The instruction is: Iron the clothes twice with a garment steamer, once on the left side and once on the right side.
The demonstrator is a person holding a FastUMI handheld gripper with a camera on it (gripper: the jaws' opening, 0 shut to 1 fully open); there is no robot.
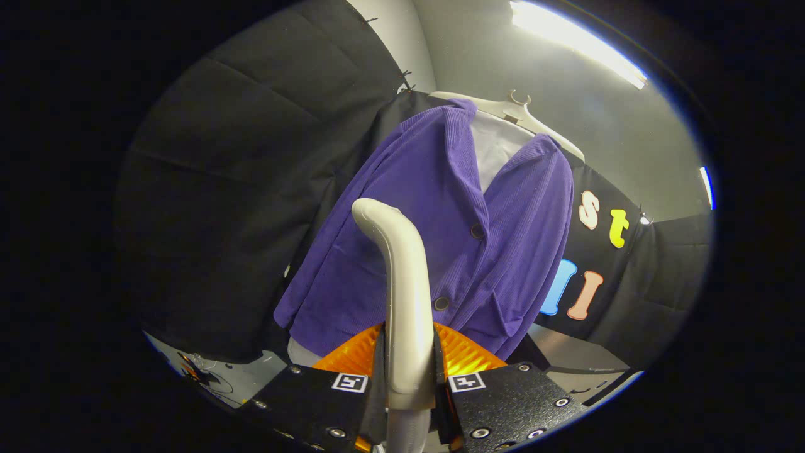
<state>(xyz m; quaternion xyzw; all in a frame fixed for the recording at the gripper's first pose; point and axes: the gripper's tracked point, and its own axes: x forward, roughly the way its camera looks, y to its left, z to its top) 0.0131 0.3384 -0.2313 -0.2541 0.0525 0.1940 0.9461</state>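
Note:
A purple corduroy jacket point(440, 239) hangs on a white hanger point(517, 108) against the black booth wall, over a white shirt point(497, 148). My gripper point(409, 377) is shut on the pale handle of the garment steamer point(402, 296), which rises between the fingers and curves toward the jacket's left half. The steamer's top end sits in front of the jacket's left panel, below the lapel. Whether it touches the cloth I cannot tell. Two dark buttons point(477, 231) run down the jacket's front, to the right of the handle.
Black cloth walls point(239, 189) close in at left and right. A grey tabletop point(566, 352) lies below the jacket at the right. A bright strip light point(578, 41) runs overhead. Small items lie on a surface point(207, 371) low at the left.

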